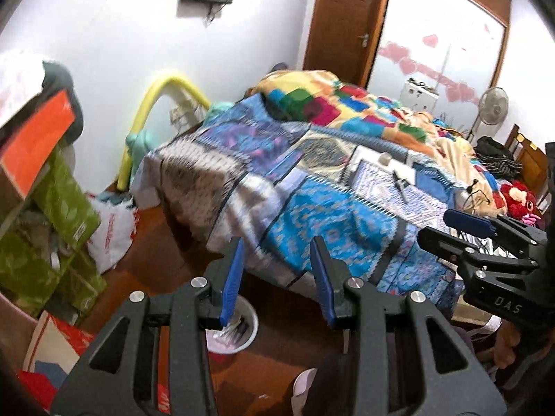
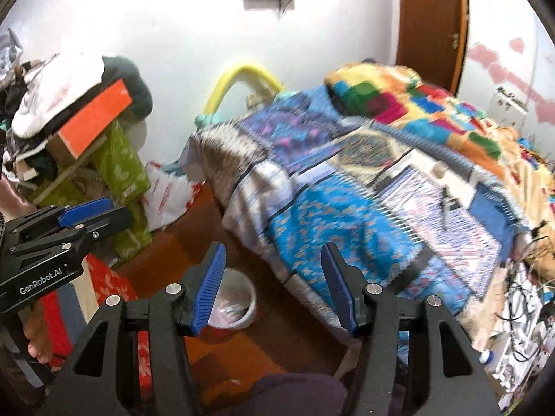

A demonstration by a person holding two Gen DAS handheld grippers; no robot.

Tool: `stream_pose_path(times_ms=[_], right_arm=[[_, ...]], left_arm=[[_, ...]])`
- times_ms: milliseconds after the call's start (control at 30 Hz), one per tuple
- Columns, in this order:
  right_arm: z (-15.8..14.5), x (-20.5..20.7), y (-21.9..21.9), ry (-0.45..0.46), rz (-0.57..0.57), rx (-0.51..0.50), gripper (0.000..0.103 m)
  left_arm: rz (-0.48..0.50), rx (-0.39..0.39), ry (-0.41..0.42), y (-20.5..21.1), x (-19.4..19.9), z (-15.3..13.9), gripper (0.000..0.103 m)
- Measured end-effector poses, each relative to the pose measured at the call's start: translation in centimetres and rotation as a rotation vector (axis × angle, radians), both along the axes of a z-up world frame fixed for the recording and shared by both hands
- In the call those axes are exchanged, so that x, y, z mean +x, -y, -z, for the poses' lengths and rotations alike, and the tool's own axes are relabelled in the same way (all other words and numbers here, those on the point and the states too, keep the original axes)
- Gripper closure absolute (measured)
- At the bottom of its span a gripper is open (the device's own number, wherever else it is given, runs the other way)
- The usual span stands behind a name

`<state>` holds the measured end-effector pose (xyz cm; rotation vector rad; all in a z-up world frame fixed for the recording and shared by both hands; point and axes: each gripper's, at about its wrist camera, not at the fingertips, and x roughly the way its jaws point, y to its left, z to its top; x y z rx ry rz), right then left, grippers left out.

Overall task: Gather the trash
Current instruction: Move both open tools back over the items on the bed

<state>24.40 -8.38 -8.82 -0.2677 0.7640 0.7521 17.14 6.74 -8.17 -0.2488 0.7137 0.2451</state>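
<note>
A white waste bin [image 1: 256, 319] [image 2: 251, 291] stands on the brown floor by the bed's corner, with some scraps inside. My left gripper [image 1: 277, 246] [image 2: 119, 209] hovers above it, open, with nothing between its blue pads. My right gripper [image 2: 274, 249] [image 1: 437, 227] is beside it on the right, also open and holding nothing. On the bed cover lie a small white cylinder [image 1: 385, 159] [image 2: 440, 170] and a dark pen-like thing [image 1: 399, 182] [image 2: 447, 204]. Both views are blurred.
A bed with a patchwork cover [image 1: 312, 208] [image 2: 347, 208] fills the middle. Left of it are stacked green boxes [image 1: 62, 201], an orange box [image 1: 38, 138] and a white plastic bag [image 1: 111, 228]. A fan [image 1: 492, 105], a red plush toy [image 1: 518, 196] and tangled cables [image 2: 527, 312] are at the right.
</note>
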Motion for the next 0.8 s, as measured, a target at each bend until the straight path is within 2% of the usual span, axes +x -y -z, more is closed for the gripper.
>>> stream_pose_path(times_ms=[133,367,633,800], right_arm=[[-1.5,0.3,2.8,0.047,0.034,0.011,0.049],[-2.6,2.4,7.4,0.071,0.115,0.025,0.049],[-2.3,6.6,12.5,0.066,0.229,0.013,0.049],[-1.1,9.9,15.4,0.029,0.312,-0.002,0.049]], left_arm=[[0.05,0.006,0.03,2.9,1.8,-1.2,0.065],[0.161,0.0,0.045,7.8,6.4,-2.3,0.065],[0.298,0.022,0.019,12.2,12.5,-1.7,0.065],[0.36,-0.002,-0.014,14.0,16.6,-0.3,0.064]])
